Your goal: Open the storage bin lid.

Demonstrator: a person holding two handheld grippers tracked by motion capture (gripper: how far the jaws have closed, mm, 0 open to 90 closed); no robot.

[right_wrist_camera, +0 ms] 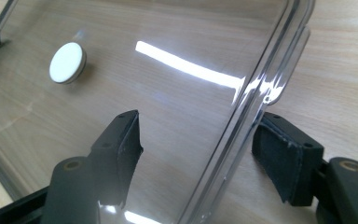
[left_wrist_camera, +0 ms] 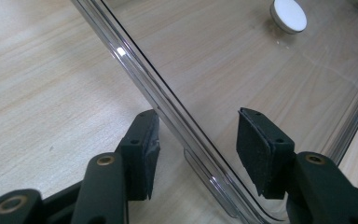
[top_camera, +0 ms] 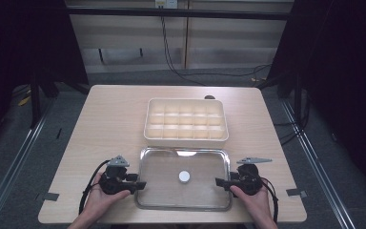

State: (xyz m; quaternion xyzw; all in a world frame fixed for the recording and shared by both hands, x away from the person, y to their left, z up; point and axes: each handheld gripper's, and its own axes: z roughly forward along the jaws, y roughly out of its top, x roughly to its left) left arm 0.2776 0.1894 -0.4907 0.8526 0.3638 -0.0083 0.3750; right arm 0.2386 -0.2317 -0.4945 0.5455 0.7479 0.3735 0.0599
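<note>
Your hands hold the left gripper [top_camera: 140, 185] and right gripper [top_camera: 218, 182] level, jaws wide, each straddling an edge of the clear lid [top_camera: 162, 164] lying before the divided box [top_camera: 186, 119]. The gripper views reveal each rim between the pads.

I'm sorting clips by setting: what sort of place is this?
Probably a lab or recording studio, not a home. A lone light wooden table stands on grey carpet between dark curtains, with cables trailing across the floor and tape marks on the tabletop.
</note>
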